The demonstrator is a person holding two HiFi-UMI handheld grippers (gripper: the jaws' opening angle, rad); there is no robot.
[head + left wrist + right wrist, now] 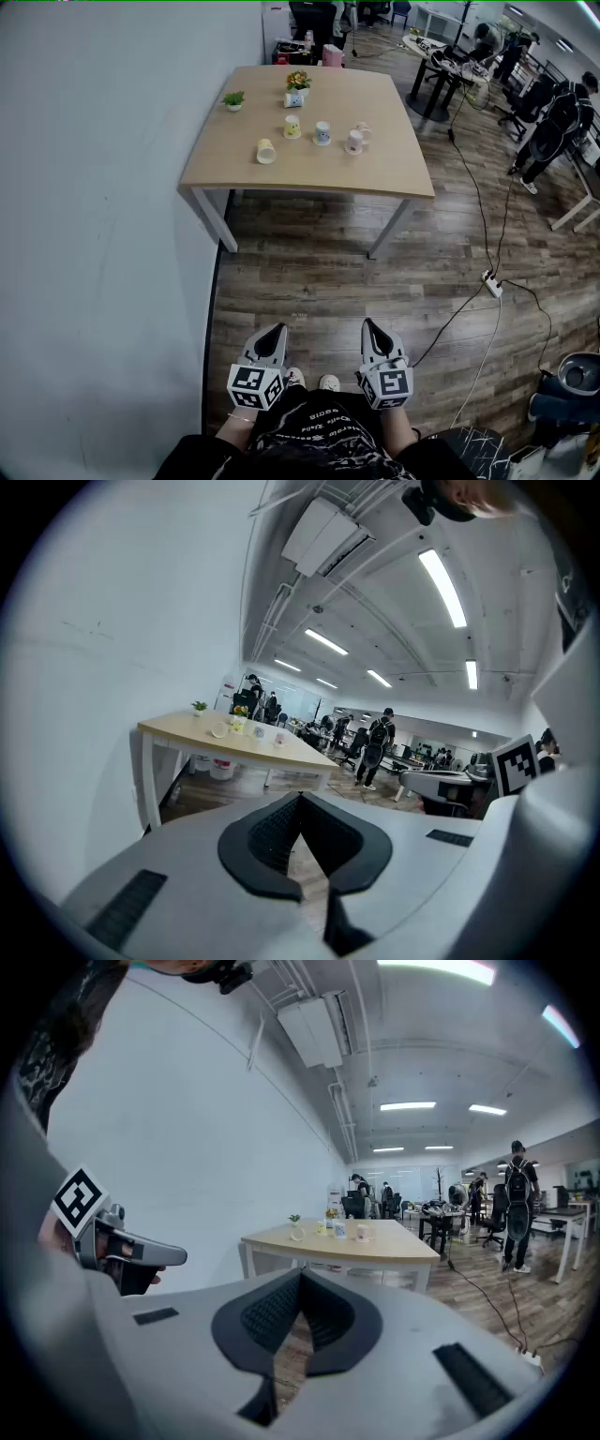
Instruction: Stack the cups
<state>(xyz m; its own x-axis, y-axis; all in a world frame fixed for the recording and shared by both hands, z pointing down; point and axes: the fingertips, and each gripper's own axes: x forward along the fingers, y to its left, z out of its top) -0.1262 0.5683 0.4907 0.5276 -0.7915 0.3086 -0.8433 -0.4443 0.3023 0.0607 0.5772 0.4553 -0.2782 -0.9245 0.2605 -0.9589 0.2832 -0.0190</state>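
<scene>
Far ahead on a light wooden table are several small cups: a yellow one on its side, an upright yellow one, a white and blue one and a pink one. They stand apart in a loose row. I hold both grippers low by my waist, well short of the table. The left gripper is shut and empty. The right gripper is also shut with nothing in it. In the right gripper view the cups look tiny.
A small green plant and a flower pot stand at the table's back. A white wall runs along the left. A power strip and cables lie on the wooden floor to the right. People stand at desks far right.
</scene>
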